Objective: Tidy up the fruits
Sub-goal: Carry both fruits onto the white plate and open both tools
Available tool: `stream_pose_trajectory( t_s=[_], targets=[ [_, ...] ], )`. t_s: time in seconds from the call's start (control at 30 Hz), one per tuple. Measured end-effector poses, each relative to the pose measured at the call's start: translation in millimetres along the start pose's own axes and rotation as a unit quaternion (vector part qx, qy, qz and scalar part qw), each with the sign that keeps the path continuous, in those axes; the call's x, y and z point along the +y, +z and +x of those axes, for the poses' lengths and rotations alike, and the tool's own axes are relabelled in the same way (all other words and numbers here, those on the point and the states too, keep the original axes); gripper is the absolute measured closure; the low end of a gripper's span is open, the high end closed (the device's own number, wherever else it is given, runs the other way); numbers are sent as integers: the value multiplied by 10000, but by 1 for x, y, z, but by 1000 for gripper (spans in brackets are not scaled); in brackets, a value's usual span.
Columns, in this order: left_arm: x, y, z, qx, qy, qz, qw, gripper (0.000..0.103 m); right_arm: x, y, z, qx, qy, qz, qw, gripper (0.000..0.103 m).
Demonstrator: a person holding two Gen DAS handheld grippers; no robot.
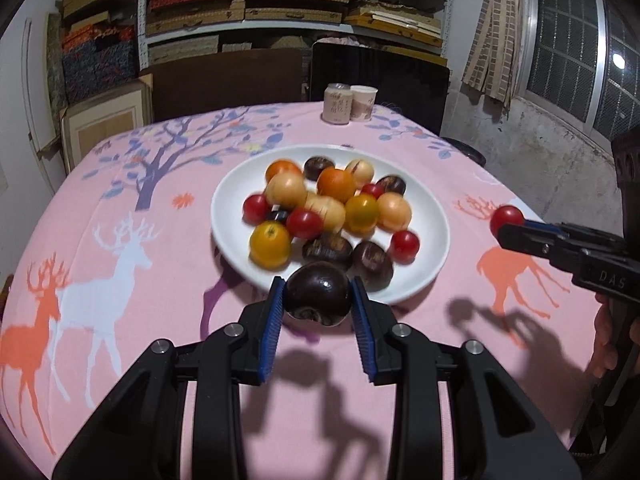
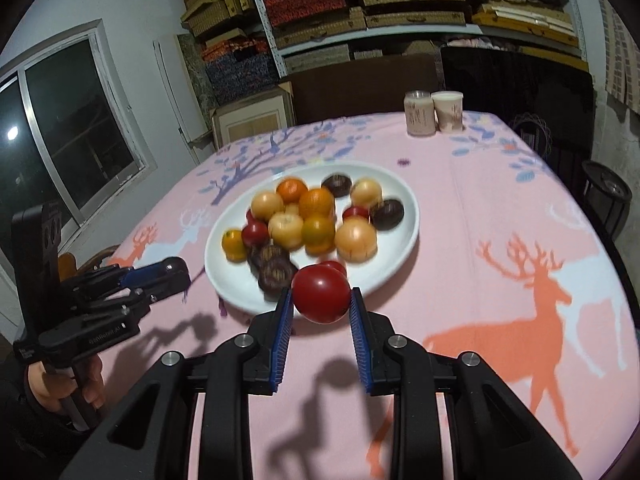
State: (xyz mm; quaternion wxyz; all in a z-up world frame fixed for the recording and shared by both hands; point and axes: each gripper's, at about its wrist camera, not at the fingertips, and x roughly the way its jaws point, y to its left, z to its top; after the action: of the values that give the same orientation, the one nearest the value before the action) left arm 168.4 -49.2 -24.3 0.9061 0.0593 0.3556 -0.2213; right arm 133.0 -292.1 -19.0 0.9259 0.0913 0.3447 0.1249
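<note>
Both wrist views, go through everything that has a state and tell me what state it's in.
Left gripper: shut on dark fruit.
Right gripper: shut on red tomato.
White plate: on table, piled with fruit.
Can: upright.
Paper cup: upright, beside can.

My two wrist cameras look forward and down along their fingers — left-side and right-side, close in; both share the white plate.

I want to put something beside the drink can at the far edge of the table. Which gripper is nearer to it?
Right, though only slightly. The right gripper holds a red tomato by the plate's near right rim; the left gripper holds a dark fruit at the near rim, leftward of the can.
</note>
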Motion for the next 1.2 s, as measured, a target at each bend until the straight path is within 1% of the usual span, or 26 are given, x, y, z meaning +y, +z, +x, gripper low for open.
stream_pose_trajectory(
  t_s=[0.1,0.2,0.3,0.43,0.47,0.5,0.53,0.57,0.6,0.63,0.7,0.83,0.9,0.97,1.0,1.03,1.07,1.1,1.2],
  targets=[
    [-10,19,9,-28,-20,157,9999,71,-1,26,3,-92,72,-31,9999,74],
    [-16,31,25,57,-63,208,9997,71,2,51,16,-111,106,-116,9998,74],
    [-15,37,44,182,-87,158,9997,71,5,69,35,-56,82,-237,9997,74],
    [-7,35,67,399,-121,45,9991,70,8,86,68,117,65,-354,9993,73],
    [-6,34,70,463,-118,37,9989,60,9,89,76,197,97,-378,9990,73],
    [-4,32,73,510,-85,6,9987,37,9,91,87,336,171,-395,9985,70],
    [-2,30,72,475,7,-37,9989,25,10,91,93,396,231,-376,9982,53],
    [0,29,69,383,68,-63,9992,13,9,90,98,391,193,-347,9984,44],
    [0,28,64,273,83,-62,9996,11,8,88,99,331,104,-317,9989,36],
    [0,28,61,266,72,-44,9996,11,5,85,100,288,97,-261,9992,35],
    [1,26,58,341,32,-55,9994,10,0,77,101,369,150,-80,9992,35],
    [3,13,58,661,-61,-115,9977,10,-12,54,95,526,270,257,9979,34],
    [1,4,57,794,-40,-75,9968,10,-13,40,89,625,280,328,9971,33],
    [0,-6,53,920,9,-90,9957,7,-14,24,81,719,297,412,9961,29],
    [0,-10,50,950,23,-115,9954,7,-14,16,76,771,317,453,9955,25],
    [0,-14,46,942,46,-156,9954,7,-12,11,69,713,312,444,9960,18],
    [1,-17,42,918,86,-211,9955,7,-10,7,63,708,223,446,9962,15],
    [2,-20,36,903,123,-276,9955,7,-7,2,54,686,133,462,9965,13],
    [4,-27,15,811,248,-437,9954,7,-1,-7,26,468,284,605,9967,13]
  ],
)
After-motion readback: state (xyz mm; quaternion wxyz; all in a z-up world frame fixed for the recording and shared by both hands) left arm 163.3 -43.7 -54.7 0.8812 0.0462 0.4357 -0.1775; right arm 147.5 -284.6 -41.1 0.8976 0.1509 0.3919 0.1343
